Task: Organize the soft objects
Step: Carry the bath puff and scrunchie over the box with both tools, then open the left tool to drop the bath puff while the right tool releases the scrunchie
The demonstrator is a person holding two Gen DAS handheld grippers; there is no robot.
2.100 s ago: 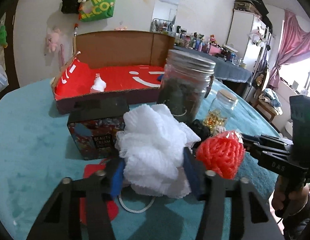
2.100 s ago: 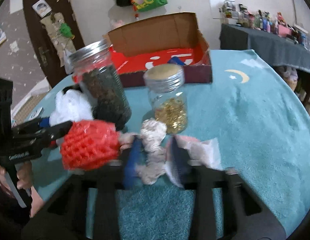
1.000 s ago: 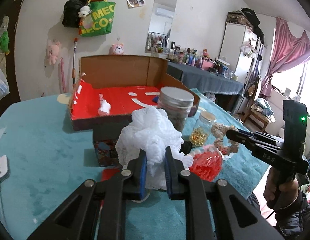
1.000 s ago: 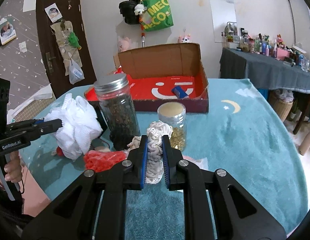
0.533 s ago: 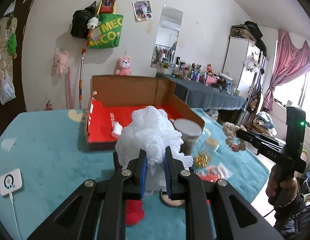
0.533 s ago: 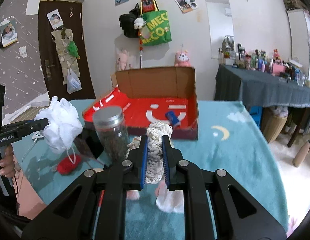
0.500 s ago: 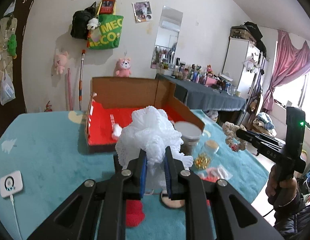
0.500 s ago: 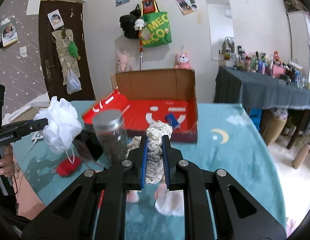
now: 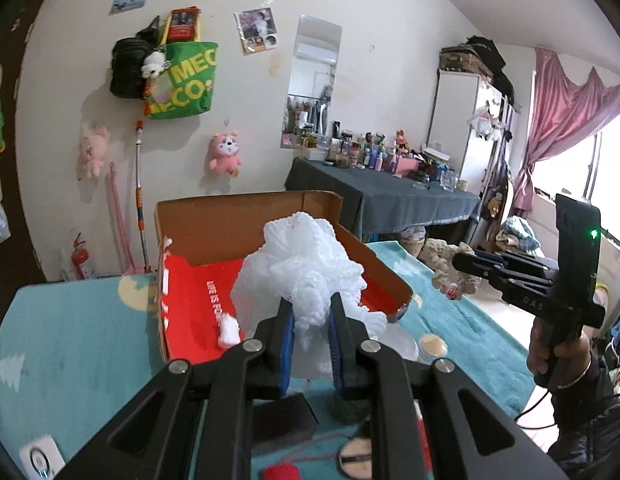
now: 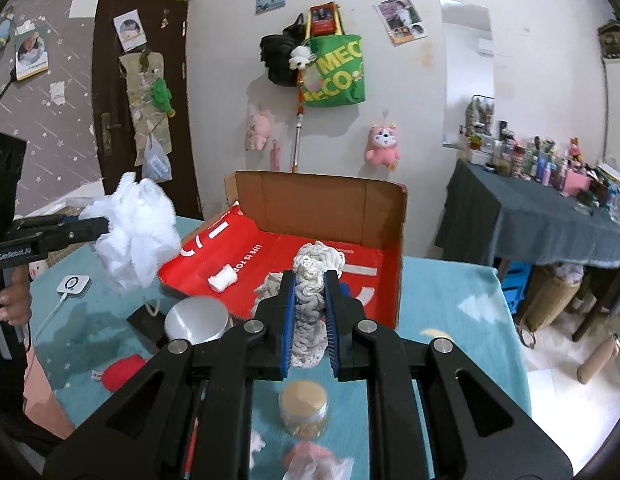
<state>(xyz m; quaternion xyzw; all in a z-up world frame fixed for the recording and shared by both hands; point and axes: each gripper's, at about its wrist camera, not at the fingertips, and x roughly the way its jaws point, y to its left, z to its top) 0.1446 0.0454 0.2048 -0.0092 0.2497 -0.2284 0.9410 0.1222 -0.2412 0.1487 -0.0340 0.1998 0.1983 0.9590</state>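
Left claw [image 9: 310, 334], right claw [image 10: 308, 312] both clamped, raised above table.

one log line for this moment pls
left gripper: shut on white mesh puff | right gripper: shut on cream crochet piece | both above table, facing red box

Room's pretty bright, soft daylight pouring in from the window [image 9: 582, 168] on the right, which blows out white. Heavy fisheye bend with black corners in both views. Bottom of the right view goes smeary; shadows on the surface [image 10: 450, 304] stay faint.
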